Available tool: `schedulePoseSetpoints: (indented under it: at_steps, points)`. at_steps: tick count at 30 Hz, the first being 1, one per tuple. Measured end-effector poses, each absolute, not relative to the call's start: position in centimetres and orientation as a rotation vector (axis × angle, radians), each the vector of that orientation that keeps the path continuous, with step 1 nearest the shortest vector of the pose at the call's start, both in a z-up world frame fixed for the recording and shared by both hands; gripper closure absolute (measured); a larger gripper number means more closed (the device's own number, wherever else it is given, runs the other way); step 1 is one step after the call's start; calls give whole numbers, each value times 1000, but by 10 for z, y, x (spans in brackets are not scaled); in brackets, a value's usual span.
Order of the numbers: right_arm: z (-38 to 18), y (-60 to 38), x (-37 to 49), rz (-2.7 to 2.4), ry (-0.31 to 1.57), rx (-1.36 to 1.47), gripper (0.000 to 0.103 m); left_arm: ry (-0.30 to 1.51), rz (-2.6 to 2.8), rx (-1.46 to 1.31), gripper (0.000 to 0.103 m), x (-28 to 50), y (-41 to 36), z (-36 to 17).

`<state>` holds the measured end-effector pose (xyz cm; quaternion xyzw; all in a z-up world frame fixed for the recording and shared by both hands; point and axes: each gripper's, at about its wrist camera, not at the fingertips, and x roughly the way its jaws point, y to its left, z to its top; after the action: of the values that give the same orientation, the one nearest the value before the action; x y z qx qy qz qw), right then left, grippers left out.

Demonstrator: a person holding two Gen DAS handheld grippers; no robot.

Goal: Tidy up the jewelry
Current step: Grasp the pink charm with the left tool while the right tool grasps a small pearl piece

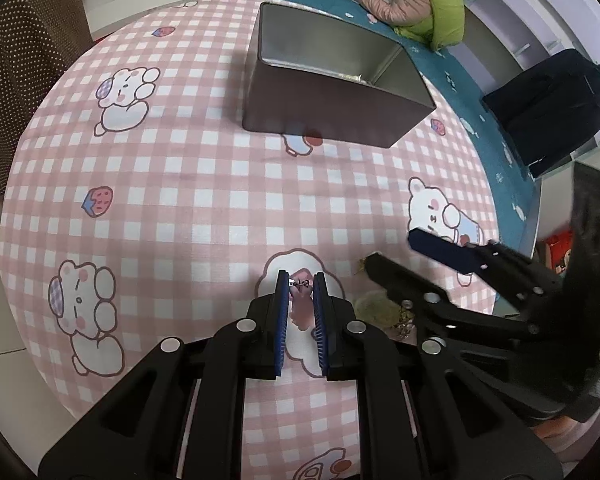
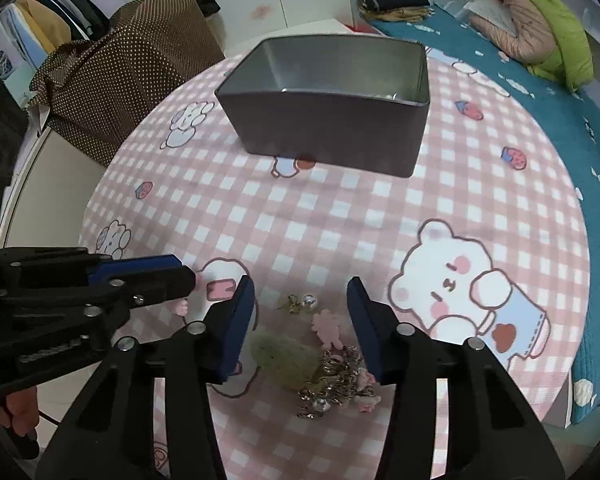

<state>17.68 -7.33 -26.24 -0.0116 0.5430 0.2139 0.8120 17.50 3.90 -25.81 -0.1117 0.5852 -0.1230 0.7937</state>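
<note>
Jewelry heap (image 2: 328, 364) between the right gripper (image 2: 302, 312) fingers, spread wide; tin (image 2: 324, 128) at twelve o'clock.
Left gripper (image 1: 301, 285) pinches a tiny earring (image 1: 301, 285). Pieces look light, slippery, tangle-prone; grip the pink charm (image 2: 328, 326), not chains.

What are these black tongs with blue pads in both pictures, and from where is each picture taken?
They are two hand-held grippers; a person holds one in each hand, and a camera on each looks along its fingers. The left camera shows the left gripper, nearly closed around a small metal jewelry piece. The right camera shows the right gripper open above a jewelry pile: chains, silver beads, pink charms and a green fuzzy piece. Everything lies on a pink checked tablecloth with bear prints. Behind stands an open metal tin, probably meant for the jewelry.
</note>
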Motion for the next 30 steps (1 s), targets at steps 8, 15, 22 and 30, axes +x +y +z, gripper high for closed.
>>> schedulePoseSetpoints:
  at_steps: [8,15,22,30]
  points:
    - [-279,-76,179,445,1202,23,85,1251,-270,-245,90,174,38,-254]
    - [-279,-80,179,449,1209,45,91,1247,-282,-234,90,175,33,-251]
    - [-273,-86,183,436,1200,60,93,1230,-292,-222,90,178,29,-246]
    - [-251,-91,192,432,1144,89,93,1200,-308,-204,90,190,21,-231]
